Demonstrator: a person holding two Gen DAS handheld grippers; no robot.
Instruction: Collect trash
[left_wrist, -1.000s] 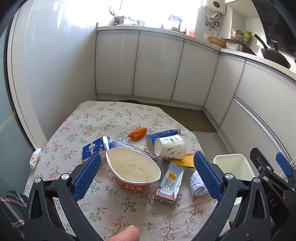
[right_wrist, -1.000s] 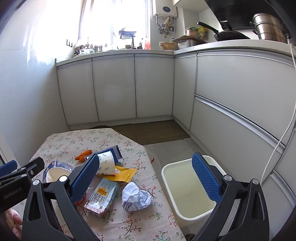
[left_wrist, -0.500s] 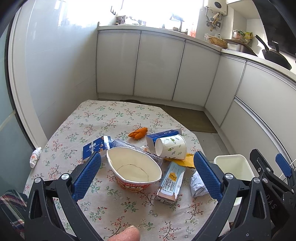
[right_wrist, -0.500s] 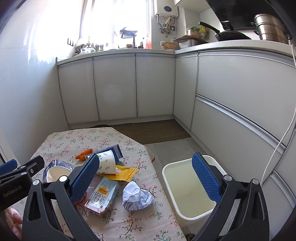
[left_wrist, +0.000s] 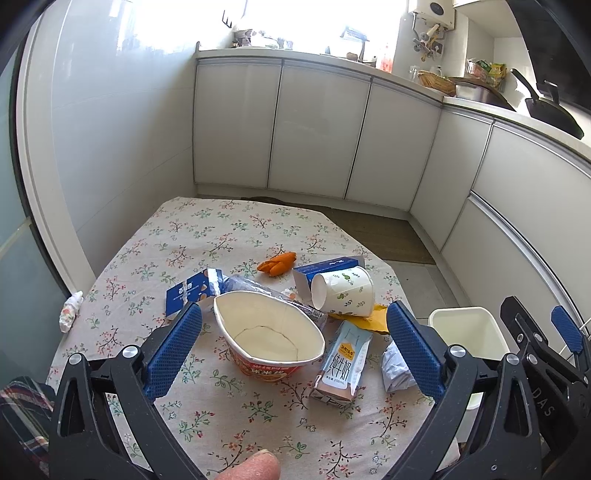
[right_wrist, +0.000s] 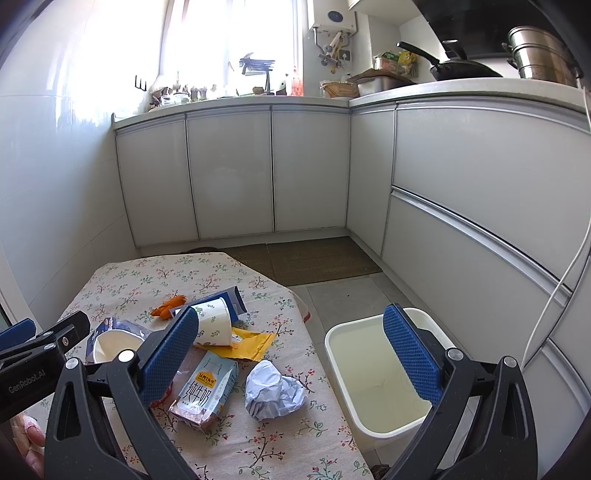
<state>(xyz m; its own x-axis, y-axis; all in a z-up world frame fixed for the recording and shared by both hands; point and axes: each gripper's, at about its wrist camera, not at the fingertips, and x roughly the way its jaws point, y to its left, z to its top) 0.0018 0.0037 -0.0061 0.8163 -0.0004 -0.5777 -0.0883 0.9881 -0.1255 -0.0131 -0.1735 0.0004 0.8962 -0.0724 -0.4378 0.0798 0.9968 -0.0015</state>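
Note:
Trash lies on the floral tablecloth (left_wrist: 207, 236): a squashed noodle bowl (left_wrist: 267, 338), a tipped paper cup (left_wrist: 343, 290), a milk carton (left_wrist: 343, 363), crumpled white paper (right_wrist: 273, 389), a yellow wrapper (right_wrist: 245, 343), orange peel (left_wrist: 277, 263) and blue cartons (left_wrist: 190, 290). My left gripper (left_wrist: 293, 350) is open, its fingers either side of the bowl and carton, held above them. The right gripper (right_wrist: 291, 354) is open over the table's right edge, with the crumpled paper between its fingers in view. The white bin (right_wrist: 380, 369) stands empty on the floor beside the table.
White cabinets (right_wrist: 229, 173) run along the back and right walls. A brown mat (right_wrist: 306, 258) lies on the floor beyond the table. A small wrapped packet (left_wrist: 70, 312) sits at the table's left edge. A fingertip (left_wrist: 251, 467) shows at the bottom of the left wrist view.
Both views have drifted very slightly; the trash has not moved and both grippers stay open.

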